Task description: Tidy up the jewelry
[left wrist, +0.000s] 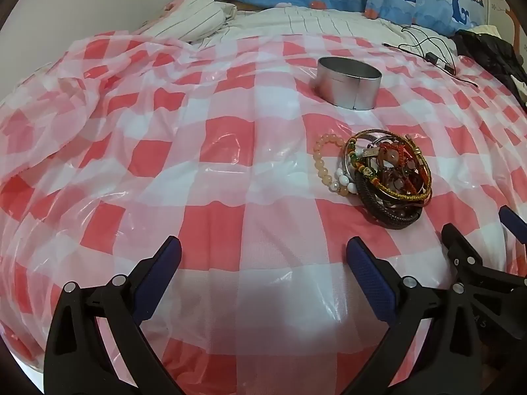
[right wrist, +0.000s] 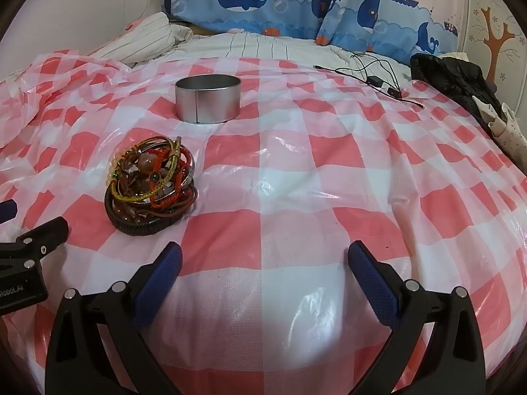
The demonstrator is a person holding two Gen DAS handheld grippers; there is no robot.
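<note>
A tangled pile of bracelets lies on the red-and-white checked plastic sheet; a peach bead bracelet rests at its left side. The pile also shows in the right wrist view. A round open silver tin stands beyond the pile, seen too in the right wrist view. My left gripper is open and empty, near and left of the pile. My right gripper is open and empty, near and right of the pile; it shows at the left view's right edge.
The sheet covers a bed. Whale-print pillows and a striped quilt lie at the far end. Black cables and a black garment lie at the far right. The sheet is bunched into folds at the left.
</note>
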